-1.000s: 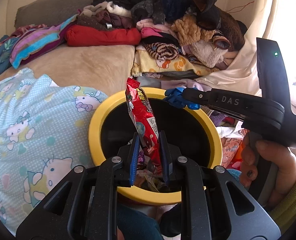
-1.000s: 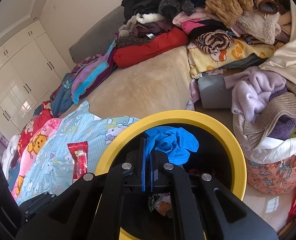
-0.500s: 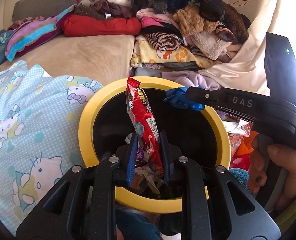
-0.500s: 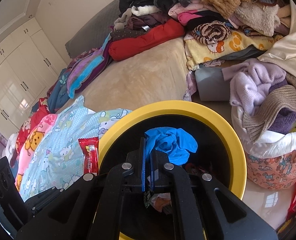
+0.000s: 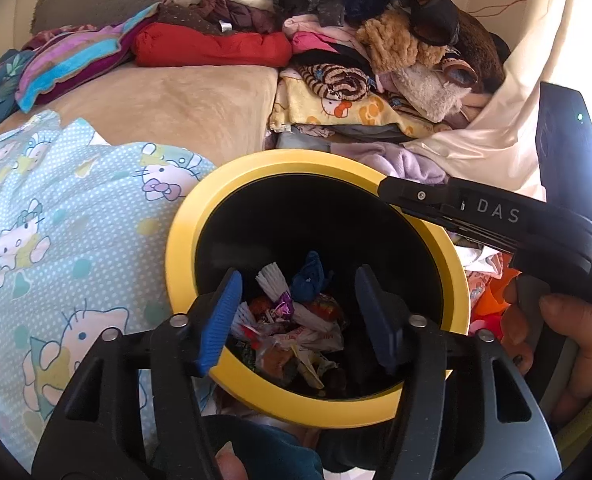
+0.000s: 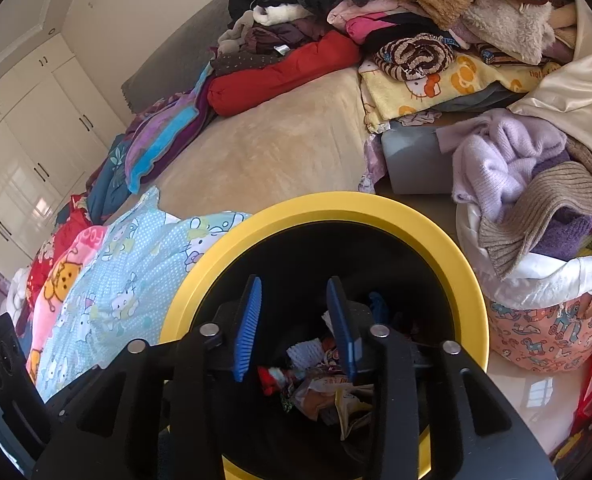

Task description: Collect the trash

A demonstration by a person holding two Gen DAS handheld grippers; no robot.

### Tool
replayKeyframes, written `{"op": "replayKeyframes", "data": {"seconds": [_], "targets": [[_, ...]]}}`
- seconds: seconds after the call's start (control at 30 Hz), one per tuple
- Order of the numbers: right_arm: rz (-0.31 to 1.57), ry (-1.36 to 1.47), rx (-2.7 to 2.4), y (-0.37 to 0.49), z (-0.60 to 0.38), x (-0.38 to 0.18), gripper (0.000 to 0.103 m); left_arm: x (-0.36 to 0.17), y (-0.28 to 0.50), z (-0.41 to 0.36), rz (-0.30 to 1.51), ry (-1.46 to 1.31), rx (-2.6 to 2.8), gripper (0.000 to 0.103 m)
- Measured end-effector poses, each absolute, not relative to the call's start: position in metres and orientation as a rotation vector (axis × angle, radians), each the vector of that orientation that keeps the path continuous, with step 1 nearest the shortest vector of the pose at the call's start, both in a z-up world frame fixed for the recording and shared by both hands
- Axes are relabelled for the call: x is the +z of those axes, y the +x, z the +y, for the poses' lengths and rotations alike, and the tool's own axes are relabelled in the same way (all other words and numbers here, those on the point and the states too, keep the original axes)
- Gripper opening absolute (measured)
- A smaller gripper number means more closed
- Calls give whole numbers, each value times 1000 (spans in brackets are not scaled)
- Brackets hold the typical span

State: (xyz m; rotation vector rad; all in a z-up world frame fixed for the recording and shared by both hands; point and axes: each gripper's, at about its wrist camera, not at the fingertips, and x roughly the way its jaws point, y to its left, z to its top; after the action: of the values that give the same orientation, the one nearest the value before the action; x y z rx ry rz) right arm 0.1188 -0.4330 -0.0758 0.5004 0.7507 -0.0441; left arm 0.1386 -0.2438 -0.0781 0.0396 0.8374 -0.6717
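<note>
Both tools hang over the mouth of the yellow-rimmed trash bin [image 5: 184, 240], pointing down into it. The left tool [image 5: 296, 316] has its blue-padded fingers spread and opening wider, with nothing between them; what shows in the gap lies far below. The right tool [image 6: 294, 326] is also opening, less wide, and it too pinches nothing. In the left wrist view the right tool reaches in from the right across the bin's far rim, with the person's right hand [image 5: 563, 344] on its handle.

The collected trash sits at the bottom of the bin, straight below both tools: a crumpled blue glove [image 5: 309, 278], a heap of snack wrappers [image 5: 296, 340] and a red wrapper [image 6: 272, 378] among them. Judging by this, the drop is done for both hands.

Beyond the bin lies the bed [image 5: 168, 108], with a pale blue cartoon-cat quilt [image 5: 56, 220] touching the bin's left side. No loose trash shows on it, so neither hand is clearly nearer the next piece. Farther back is piled clothing [image 5: 375, 40].
</note>
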Motion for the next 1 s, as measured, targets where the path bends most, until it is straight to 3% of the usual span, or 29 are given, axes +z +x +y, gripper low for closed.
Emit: {"op": "replayKeyframes", "data": {"seconds": [0.07, 0.1, 0.3, 0.43, 0.6, 1.0], "targets": [[748, 503, -50, 118, -434, -75, 41, -77, 139, -240, 835, 33, -662, 69], [748, 506, -52, 117, -433, -75, 47, -75, 139, -237, 832, 27, -654, 76], [739, 496, -66, 114, -430, -70, 69, -70, 142, -220, 830, 1, -604, 92], [733, 479, -82, 112, -426, -65, 79, -66, 144, -206, 829, -23, -573, 92], [734, 463, -95, 109, -418, -59, 85, -56, 144, -187, 802, -39, -529, 92], [644, 377, -88, 91, -384, -27, 89, -37, 137, -135, 731, -71, -441, 92]]}}
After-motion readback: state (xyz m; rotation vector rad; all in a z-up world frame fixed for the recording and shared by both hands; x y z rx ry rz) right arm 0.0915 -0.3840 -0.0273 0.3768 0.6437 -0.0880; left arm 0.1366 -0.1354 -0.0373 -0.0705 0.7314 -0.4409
